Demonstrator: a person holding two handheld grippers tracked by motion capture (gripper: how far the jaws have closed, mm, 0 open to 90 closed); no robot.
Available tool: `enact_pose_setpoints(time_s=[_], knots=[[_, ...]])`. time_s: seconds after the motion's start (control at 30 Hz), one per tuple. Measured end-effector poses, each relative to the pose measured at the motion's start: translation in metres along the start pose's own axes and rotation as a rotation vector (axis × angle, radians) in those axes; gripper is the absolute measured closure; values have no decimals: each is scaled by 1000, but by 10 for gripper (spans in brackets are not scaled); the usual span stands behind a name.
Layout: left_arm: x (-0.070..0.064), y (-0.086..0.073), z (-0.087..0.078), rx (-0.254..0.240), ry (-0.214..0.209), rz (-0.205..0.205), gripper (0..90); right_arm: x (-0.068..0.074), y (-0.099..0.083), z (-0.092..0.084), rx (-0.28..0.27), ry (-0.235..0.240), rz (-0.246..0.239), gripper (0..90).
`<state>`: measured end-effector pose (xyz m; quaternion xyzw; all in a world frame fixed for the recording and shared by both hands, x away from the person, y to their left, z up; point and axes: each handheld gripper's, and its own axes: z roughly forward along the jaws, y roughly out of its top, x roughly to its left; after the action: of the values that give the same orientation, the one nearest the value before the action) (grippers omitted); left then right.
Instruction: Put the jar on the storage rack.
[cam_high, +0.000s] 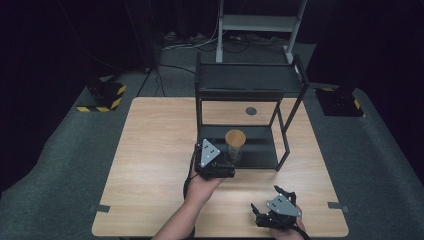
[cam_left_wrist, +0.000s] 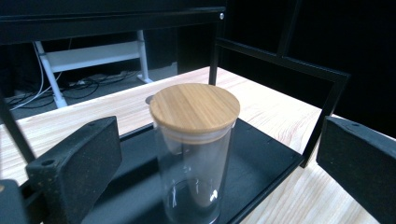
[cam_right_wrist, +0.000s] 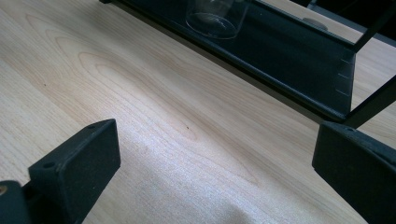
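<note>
A clear glass jar (cam_high: 234, 146) with a round wooden lid (cam_left_wrist: 194, 106) stands upright on the bottom shelf (cam_left_wrist: 261, 163) of a black two-level metal rack (cam_high: 248, 82). My left gripper (cam_high: 214, 161) sits just in front of the jar, open, its jaws wide on either side of the jar (cam_left_wrist: 194, 158) without touching it. My right gripper (cam_high: 274, 210) rests near the table's front edge at the right, open with nothing between its jaws. In the right gripper view the jar's base (cam_right_wrist: 215, 16) shows on the rack's shelf (cam_right_wrist: 299, 56).
The rack stands on a light wooden table (cam_high: 150, 150). Its thin black posts (cam_high: 290, 130) frame the shelf. Behind the table is a white desk frame (cam_high: 260, 25) with cables on the floor. Yellow-black striped bases (cam_high: 102, 97) sit on the grey carpet.
</note>
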<state>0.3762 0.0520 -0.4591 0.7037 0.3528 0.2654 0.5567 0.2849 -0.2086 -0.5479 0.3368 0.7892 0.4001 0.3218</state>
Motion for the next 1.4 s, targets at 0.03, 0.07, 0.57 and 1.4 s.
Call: enact_pose_setpoints(time_s=[0.03,0.07,0.57,1.4], knots=[[1,-1,-4,0,3,-5,5,0,0,0,-1,0,0,5],[1,-1,-4,0,3,-5,5,0,0,0,-1,0,0,5],[19,-17,-47,-11,42,-20,5,1,0,0,2,-3,-5,5],[37,-76,-110,52,96,-8,5,1,0,1,6,-6,-7,5]])
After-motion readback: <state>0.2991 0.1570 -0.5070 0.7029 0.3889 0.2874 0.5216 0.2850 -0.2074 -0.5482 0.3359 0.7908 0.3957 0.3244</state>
